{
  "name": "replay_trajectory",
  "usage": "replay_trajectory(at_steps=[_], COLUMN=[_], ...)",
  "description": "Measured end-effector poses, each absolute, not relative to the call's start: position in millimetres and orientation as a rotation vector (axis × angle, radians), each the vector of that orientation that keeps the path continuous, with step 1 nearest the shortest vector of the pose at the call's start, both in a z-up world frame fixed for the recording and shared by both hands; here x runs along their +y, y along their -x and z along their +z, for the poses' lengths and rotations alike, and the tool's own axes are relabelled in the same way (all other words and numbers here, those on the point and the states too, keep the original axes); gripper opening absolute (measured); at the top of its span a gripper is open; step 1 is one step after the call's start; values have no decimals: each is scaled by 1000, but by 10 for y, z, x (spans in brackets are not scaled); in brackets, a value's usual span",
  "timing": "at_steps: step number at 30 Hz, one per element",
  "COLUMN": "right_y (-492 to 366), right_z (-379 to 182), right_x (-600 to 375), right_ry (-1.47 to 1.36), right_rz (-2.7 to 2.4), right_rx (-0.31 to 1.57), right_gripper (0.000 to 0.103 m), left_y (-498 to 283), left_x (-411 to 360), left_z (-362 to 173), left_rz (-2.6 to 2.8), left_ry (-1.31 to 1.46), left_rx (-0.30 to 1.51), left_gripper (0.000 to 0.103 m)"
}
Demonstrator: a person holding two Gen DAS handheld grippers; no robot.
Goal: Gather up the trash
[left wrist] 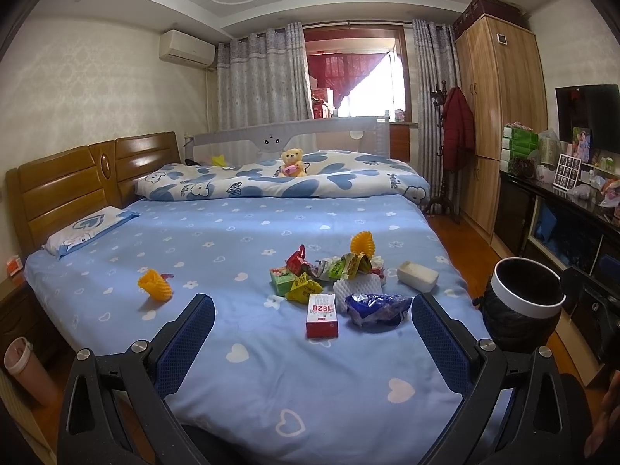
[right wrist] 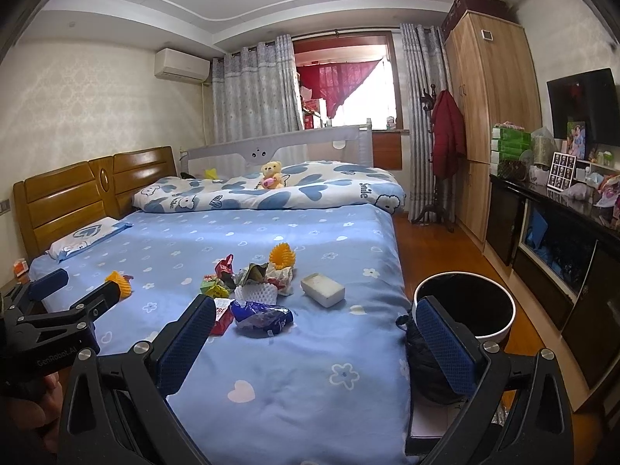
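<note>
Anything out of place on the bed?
Yes: crumpled snack wrappers, a red-and-white carton and a yellow foam net litter the blue sheet, none in the black-lined bin beside it.

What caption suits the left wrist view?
Open left gripper faces scattered trash on blue bed, bin alongside.

The red-and-white box (left wrist: 321, 316) reads "1928"; the quilt (left wrist: 393, 183) says "Smile"; the left tool (right wrist: 73, 290) is marked "GenRobot.AI".
</note>
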State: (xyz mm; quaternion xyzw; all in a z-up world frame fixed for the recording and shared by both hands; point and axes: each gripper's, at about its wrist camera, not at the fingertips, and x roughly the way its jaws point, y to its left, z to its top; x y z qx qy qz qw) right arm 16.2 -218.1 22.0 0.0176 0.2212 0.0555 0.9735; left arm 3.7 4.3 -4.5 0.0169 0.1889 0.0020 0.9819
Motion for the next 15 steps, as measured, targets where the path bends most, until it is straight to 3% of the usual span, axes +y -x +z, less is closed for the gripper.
replay_trajectory(at_steps=[15], right_y=[-187], right_z=[164], right_x=[-2147], right_ry=[-41], right_rz=[122], right_rx=[458], right_gripper=[103], left_y=[-35], left_x=[14], left_z=[-49], left_rz=[4], left_ry=[-37], left_rx=[380], left_gripper=[102])
